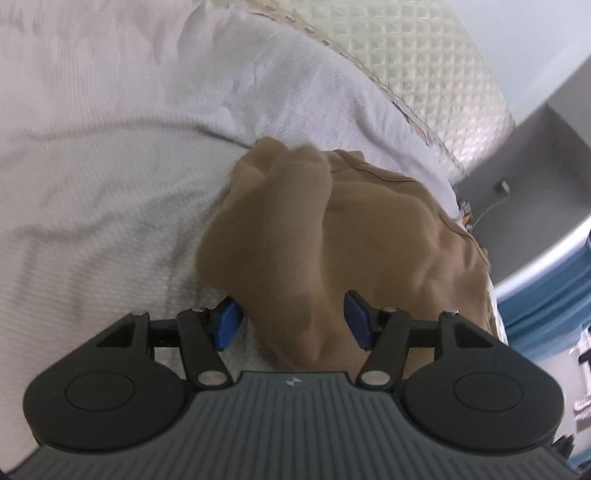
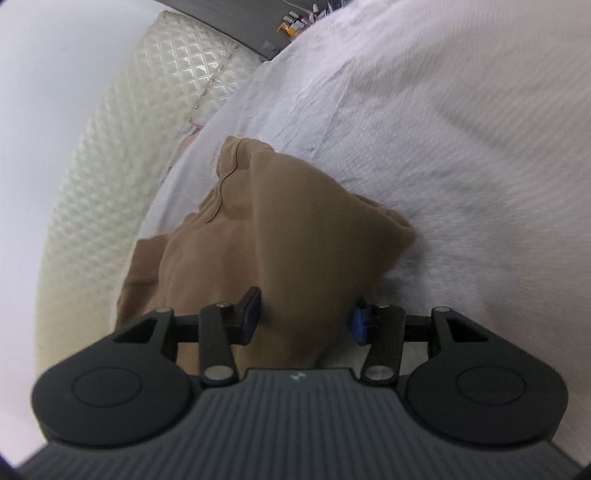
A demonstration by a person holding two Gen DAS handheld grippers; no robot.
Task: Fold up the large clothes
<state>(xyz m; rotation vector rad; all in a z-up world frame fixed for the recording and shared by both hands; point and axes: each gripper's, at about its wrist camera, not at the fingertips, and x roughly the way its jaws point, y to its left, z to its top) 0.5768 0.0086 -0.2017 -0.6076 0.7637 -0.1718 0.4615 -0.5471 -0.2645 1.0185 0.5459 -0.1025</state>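
Observation:
A tan garment [image 1: 369,229] lies bunched on a white bed sheet [image 1: 110,184]. My left gripper [image 1: 293,321] stands open around a raised fold of it, and the blue pads [image 1: 229,321] sit a little clear of the cloth on both sides. In the right wrist view the same tan garment [image 2: 295,229] shows a ribbed hem at its far end. My right gripper [image 2: 306,319] is open too, with a thick fold of the cloth filling most of the gap between its pads [image 2: 253,314].
A cream quilted bedhead [image 1: 424,55] [image 2: 110,166] runs along the bed's far edge. Beyond it are a grey ledge [image 1: 535,147] with a cable, a blue curtain [image 1: 546,295], and small bottles [image 2: 295,22]. The white sheet [image 2: 461,147] spreads wide beside the garment.

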